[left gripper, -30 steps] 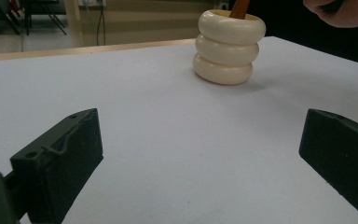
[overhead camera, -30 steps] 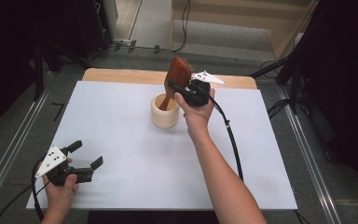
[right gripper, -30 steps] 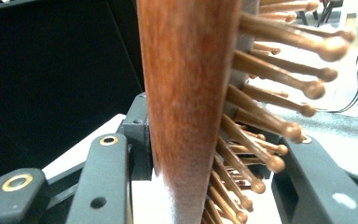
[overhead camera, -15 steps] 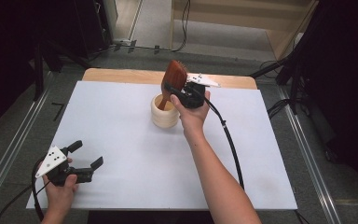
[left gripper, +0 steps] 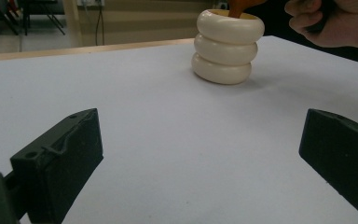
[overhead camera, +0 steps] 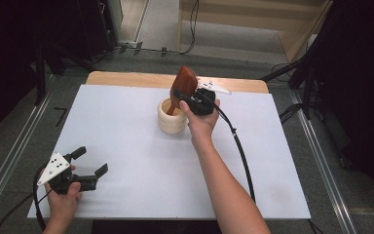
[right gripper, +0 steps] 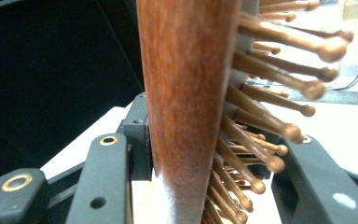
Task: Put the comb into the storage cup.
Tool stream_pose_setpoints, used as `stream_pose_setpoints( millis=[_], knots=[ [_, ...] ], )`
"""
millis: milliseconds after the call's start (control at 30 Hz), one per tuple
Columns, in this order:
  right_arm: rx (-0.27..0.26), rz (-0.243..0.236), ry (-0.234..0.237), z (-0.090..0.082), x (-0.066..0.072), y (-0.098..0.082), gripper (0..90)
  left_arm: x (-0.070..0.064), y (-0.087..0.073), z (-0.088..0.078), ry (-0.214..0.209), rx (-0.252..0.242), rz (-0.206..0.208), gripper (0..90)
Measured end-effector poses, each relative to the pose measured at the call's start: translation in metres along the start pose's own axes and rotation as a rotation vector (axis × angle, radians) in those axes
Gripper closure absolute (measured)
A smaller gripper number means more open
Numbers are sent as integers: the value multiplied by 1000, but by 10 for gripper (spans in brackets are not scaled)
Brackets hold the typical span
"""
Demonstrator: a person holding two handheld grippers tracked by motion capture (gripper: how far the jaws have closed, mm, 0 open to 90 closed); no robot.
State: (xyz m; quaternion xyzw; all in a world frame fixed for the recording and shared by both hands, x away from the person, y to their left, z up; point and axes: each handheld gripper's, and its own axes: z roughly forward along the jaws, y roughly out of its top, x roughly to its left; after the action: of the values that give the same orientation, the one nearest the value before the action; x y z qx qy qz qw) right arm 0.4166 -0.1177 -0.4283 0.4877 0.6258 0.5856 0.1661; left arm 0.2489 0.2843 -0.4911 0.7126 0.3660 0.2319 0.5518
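Note:
A cream ribbed cup [overhead camera: 171, 117] [left gripper: 226, 46] stands upright at the middle back of the white sheet. A reddish wooden hairbrush [overhead camera: 184, 85] [right gripper: 186, 93] with ball-tipped wooden bristles leans out of it, handle end down inside the cup [left gripper: 240, 5]. My right gripper [overhead camera: 180, 95] [right gripper: 209, 186] is shut on the brush's head just above the cup's rim, one jaw on the smooth back, the other among the bristles. My left gripper [overhead camera: 91, 161] [left gripper: 200, 154] rests low at the near left corner, open, with nothing but bare sheet between its jaws, pointing toward the cup.
The white sheet [overhead camera: 136, 161] covers a wooden table whose far edge [overhead camera: 126, 78] shows. The right gripper's black cable [overhead camera: 241, 151] trails across the sheet's right half. Metal rails and cables run on the floor around the table.
The right hand with the brush has shifted slightly left and down, closer over the cup. The left gripper has stayed put.

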Motion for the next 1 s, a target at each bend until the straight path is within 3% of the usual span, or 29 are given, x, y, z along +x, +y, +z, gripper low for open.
stream_pose_setpoints(
  millis=[367, 633, 1000],
  knots=[
    [0, 79, -3, 3, -11, -10, 523, 0, 0, 0, 1, 0, -1, 0],
    [-2, 134, 33, 3, -21, -15, 499, 0, 0, 0, 2, 0, 0, 0],
    [12, 149, 28, 1, -26, -16, 426, 0, 0, 0, 9, -1, 0, 0]
  ],
)
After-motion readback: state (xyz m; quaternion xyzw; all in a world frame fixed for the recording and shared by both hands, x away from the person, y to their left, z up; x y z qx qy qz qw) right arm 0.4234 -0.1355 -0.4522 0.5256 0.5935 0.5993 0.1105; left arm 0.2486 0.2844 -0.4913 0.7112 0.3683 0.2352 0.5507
